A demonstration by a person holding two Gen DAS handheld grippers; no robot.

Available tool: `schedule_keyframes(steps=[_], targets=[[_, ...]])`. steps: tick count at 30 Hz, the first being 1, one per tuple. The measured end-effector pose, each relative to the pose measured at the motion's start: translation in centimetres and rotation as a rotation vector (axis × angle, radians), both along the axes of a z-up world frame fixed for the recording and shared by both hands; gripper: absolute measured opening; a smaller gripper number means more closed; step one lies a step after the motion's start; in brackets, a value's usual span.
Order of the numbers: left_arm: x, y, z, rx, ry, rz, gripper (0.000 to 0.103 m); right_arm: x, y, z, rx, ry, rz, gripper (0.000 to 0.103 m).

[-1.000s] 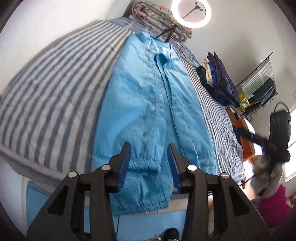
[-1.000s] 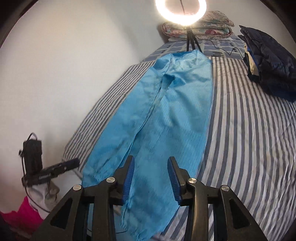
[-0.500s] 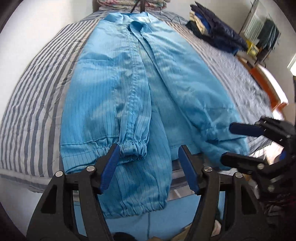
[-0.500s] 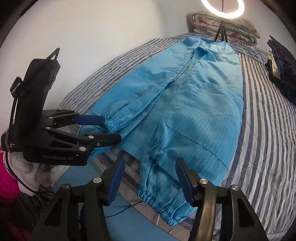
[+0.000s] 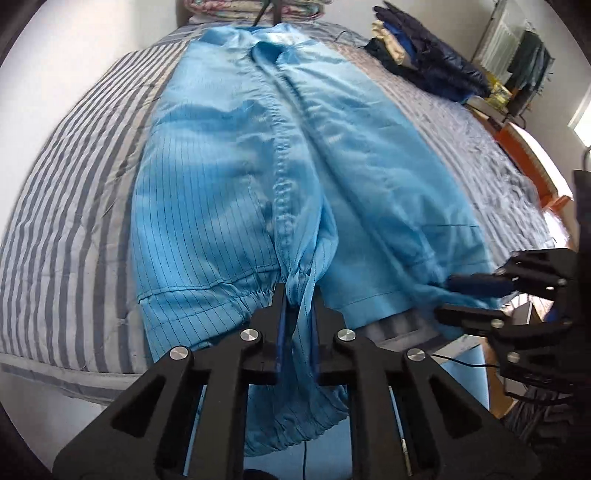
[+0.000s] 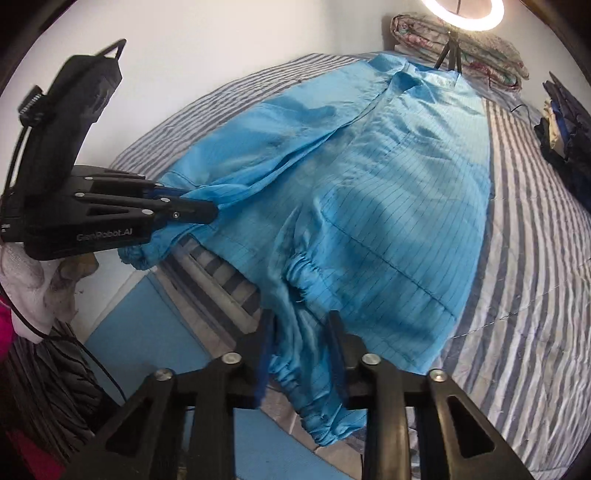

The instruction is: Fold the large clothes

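Striped bed (image 5: 74, 229) carries blue coverall (image 5: 229, 192) lengthwise. Left wrist view: my left gripper (image 5: 297, 301) closing on near cuff fabric. Right wrist view: my right gripper (image 6: 301, 334) closing round the other bunched cuff (image 6: 304, 266); thin slippery cloth may slide out when lifted.

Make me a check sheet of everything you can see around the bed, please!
Surface: grey-and-white striped bed cover, wrinkled in places.
Job's things: shiny light-blue pinstriped garment spread lengthwise on the bed, its gathered cuffs hanging over the near edge.
Clutter: pile of dark navy folded clothes on the bed's far side; folded floral quilt at the head.
Grippers: left tool closing, pads pinching one cuff; right tool closing, blue fabric bunched between its pads.
Cables: thin black cable below the bed edge.
Surroundings: white ring light on a small black tripod, white wall, blue floor mat.
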State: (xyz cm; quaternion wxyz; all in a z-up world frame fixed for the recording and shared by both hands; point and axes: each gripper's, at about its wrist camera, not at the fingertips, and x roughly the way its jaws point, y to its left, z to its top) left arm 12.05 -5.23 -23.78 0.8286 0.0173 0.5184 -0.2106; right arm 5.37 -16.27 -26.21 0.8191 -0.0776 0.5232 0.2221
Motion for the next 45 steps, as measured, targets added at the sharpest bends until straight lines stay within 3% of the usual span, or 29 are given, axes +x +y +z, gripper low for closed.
schedule_keyframes(steps=[2,8,10,11,12,16,20,24,26,30,33,35,37,39,41,45], targets=[[-0.2,-0.8,0.4,-0.012,-0.009,-0.033,0.008,0.1,0.1,0.1,0.042,0.02,0.011,0.005],[0.8,-1.3,-1.1,-0.076,0.051,-0.068,0.009,0.0,0.0,0.6,0.113,0.022,0.042,0.005],[1.1,-1.0,-1.1,-0.088,0.069,-0.063,0.011,0.0,-0.8,0.9,0.152,0.038,0.03,0.011],[0.9,-0.9,-0.9,-0.099,0.073,-0.068,0.019,0.0,-1.3,1.2,0.167,0.048,0.018,0.022],[0.7,-0.7,-0.5,-0.112,0.088,-0.087,0.033,-0.1,-1.9,1.7,0.207,0.06,0.017,0.036],[-1.2,0.5,2.0,-0.17,0.089,-0.12,0.037,-0.7,-4.6,4.8,0.36,-0.001,-0.014,0.038],[-0.7,4.6,4.2,-0.189,0.01,0.003,0.038,0.4,-7.5,5.2,0.295,-0.075,-0.194,0.029],[2.8,8.1,3.0,-0.095,-0.019,0.17,0.038,2.0,-8.6,2.5,0.249,-0.028,-0.326,0.025],[4.0,8.5,2.0,-0.054,-0.017,0.207,0.038,2.5,-7.7,1.5,0.183,-0.021,-0.331,0.025],[4.9,6.9,-1.6,0.006,0.049,0.151,0.038,2.7,-5.0,-0.3,0.168,0.033,-0.256,0.025],[4.1,5.7,-2.1,0.071,0.011,0.104,0.038,2.3,-3.2,-0.1,0.098,0.026,-0.185,0.025],[4.2,6.4,-1.7,0.035,0.034,0.114,0.038,2.3,-4.0,0.8,0.143,0.037,-0.183,0.028],[4.7,8.1,-1.1,-0.021,0.046,0.164,0.042,2.0,-5.9,2.2,0.201,0.017,-0.213,0.038],[5.3,9.7,-0.7,-0.091,0.075,0.228,0.055,2.1,-8.2,2.8,0.207,-0.018,-0.279,0.063],[6.7,11.3,-1.3,-0.187,0.145,0.286,0.055,2.6,-10.7,2.7,0.253,-0.003,-0.347,0.066],[7.9,12.5,-3.1,-0.338,0.288,0.297,0.055,3.7,-14.4,0.3,0.427,0.119,-0.432,0.059]])
